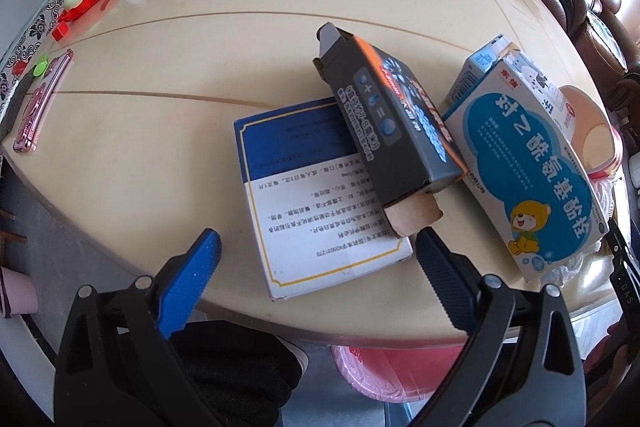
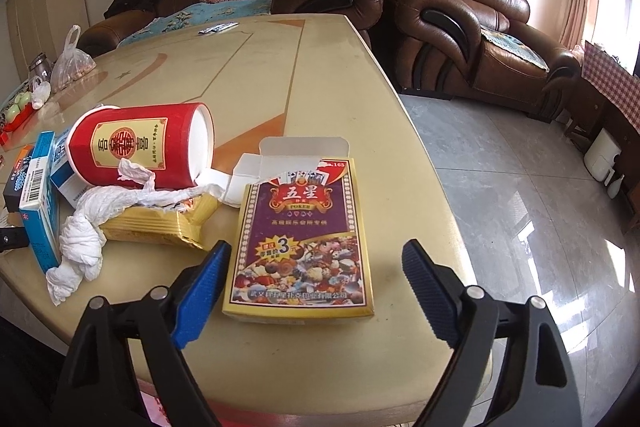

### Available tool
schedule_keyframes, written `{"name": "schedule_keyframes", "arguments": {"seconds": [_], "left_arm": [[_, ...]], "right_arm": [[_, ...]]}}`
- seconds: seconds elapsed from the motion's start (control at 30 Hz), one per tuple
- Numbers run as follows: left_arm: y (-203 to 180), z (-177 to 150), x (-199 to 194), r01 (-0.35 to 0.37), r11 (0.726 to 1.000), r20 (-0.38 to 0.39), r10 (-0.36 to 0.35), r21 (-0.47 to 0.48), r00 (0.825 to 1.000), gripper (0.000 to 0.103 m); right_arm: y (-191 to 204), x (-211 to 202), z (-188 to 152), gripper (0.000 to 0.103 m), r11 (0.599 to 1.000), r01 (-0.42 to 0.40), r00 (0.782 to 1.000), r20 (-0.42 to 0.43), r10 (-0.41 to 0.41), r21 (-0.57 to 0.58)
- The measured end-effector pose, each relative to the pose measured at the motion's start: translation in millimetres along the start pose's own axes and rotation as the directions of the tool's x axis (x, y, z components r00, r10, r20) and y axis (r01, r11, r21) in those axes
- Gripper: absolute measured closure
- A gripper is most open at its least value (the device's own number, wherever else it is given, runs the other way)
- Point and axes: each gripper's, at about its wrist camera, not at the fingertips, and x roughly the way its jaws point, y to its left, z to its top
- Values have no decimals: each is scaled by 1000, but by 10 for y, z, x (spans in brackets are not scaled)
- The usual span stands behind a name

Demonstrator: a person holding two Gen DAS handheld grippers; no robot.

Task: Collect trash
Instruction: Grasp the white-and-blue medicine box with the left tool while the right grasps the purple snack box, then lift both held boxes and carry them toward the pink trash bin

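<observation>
From the left wrist, the left gripper (image 1: 318, 247) stood wide apart, empty, above a flat blue-and-white box (image 1: 312, 203) on the table (image 1: 160, 155); a dark box (image 1: 394, 131) leaned across it.

From the right wrist, the right gripper (image 2: 316, 259) gaped, straddling the playing-card box (image 2: 302, 239) without touching it.

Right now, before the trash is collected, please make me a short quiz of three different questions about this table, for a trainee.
1. True or false: the red paper cup stands upright.
2. Which item lies between the fingers of the right tool?
A. white tissue
B. playing card box
C. gold wrapper
3. Fill in: the dark grey box rests partly on the blue and white ____ near the left tool.

Key: 1 false, it lies on its side. 2 B, not yet gripped. 3 box.
</observation>
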Motion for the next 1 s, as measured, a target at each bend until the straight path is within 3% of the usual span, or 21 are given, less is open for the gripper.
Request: {"name": "schedule_keyframes", "arguments": {"seconds": [0.17,0.33,0.6,1.0], "left_arm": [[77,10,-47,-7,1000,-4,7,-22,1000,25],[107,24,-83,-8,1000,-11,8,-29,1000,42],[174,18,-116,48,998,-24,-49,-35,998,42],[196,-18,-343,22,1000,46,-21,-14,999,43]], "right_arm": [[26,-22,8,44,1000,-12,1000,6,12,-3],[26,-31,6,44,1000,-9,1000,0,9,3],[-8,-116,35,45,1000,-16,1000,21,16,20],[-37,-390,131,45,1000,12,994,105,-15,26]]}}
